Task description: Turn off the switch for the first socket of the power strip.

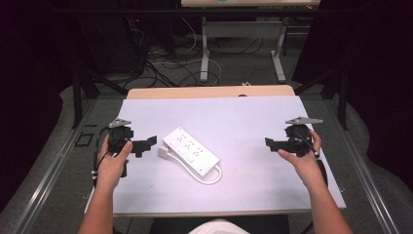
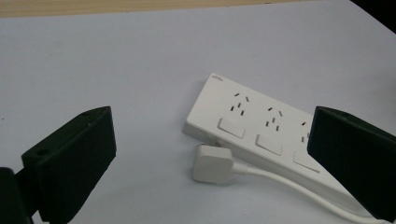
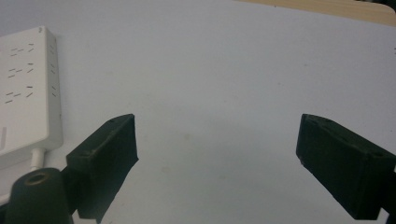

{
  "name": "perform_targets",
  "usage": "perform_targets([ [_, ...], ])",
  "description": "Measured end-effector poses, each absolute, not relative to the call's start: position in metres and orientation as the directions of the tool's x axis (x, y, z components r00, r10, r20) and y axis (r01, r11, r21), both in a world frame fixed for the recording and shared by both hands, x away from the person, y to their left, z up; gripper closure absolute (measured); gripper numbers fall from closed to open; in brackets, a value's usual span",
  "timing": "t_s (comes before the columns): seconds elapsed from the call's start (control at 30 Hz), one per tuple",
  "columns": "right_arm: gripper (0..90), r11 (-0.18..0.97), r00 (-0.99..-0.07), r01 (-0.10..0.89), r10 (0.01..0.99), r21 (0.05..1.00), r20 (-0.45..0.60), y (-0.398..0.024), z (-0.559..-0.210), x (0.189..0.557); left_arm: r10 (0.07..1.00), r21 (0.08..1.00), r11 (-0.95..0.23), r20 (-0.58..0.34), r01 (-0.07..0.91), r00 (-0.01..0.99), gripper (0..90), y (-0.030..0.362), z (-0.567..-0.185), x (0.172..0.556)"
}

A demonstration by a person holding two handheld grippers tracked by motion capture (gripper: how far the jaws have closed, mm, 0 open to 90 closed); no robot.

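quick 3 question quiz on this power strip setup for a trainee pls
1. True or false: the left tool is clamped on the plug.
2. Which tool is nearer the power strip? A left, B right.
3. Fill in: the strip's white cable loops back so its plug lies beside the strip's ___ end, as the high view shows it.

Key:
1. False; its jaws stand open and hold nothing, with the plug ahead on the white mat.
2. A.
3. Left.
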State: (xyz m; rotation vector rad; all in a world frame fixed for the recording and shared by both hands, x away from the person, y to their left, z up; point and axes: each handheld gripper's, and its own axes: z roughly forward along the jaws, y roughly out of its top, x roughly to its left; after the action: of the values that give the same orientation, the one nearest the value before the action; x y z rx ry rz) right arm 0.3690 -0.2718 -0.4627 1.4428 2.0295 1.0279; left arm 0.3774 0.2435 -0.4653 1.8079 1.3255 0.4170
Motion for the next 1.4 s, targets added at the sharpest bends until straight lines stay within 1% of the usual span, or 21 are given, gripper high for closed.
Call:
perform_targets([
  [0.17,11.8,0.175,-0.354,0.600,0.933,0.781,0.062,-0.274,-0.463,0.369,0.916,0.785,-0.064,-0.199,0.616,0.349,1.6,0.255,-0.468,0.377],
  [0.57,11.8,0.154,-0.330,0.599,0.942,0.786,0.067,-0.283,-0.467,0.372,0.934,0.786,-0.030,-0.198,0.618,0.298,2.1,0.273,-0.477,0.380],
  [0.7,11.8,0.146,-0.313,0.592,0.948,0.792,0.059,-0.289,-0.470,0.374,0.936,0.777,-0.017,-0.209,0.629,0.282,2.1,0.279,-0.479,0.380],
  [0.87,11.8,0.113,-0.282,0.602,0.956,0.790,0.077,-0.299,-0.475,0.377,0.940,0.776,-0.003,-0.213,0.631,0.267,2.1,0.285,-0.484,0.381],
  [0.97,11.8,0.105,-0.271,0.608,0.959,0.787,0.081,-0.304,-0.478,0.378,0.946,0.789,0.021,-0.214,0.614,0.243,2.1,0.287,-0.490,0.383],
  [1.13,11.8,0.090,-0.253,0.608,0.964,0.789,0.086,-0.308,-0.481,0.379,0.950,0.783,0.051,-0.229,0.620,0.212,2.1,0.291,-0.498,0.384],
  [1.3,11.8,0.077,-0.240,0.593,0.967,0.802,0.085,-0.314,-0.487,0.381,0.945,0.777,0.069,-0.252,0.625,0.209,2.2,0.293,-0.506,0.385],
  [1.4,11.8,0.067,-0.232,0.595,0.969,0.801,0.091,-0.317,-0.491,0.381,0.943,0.767,0.055,-0.250,0.640,0.218,2.4,0.293,-0.508,0.386],
])
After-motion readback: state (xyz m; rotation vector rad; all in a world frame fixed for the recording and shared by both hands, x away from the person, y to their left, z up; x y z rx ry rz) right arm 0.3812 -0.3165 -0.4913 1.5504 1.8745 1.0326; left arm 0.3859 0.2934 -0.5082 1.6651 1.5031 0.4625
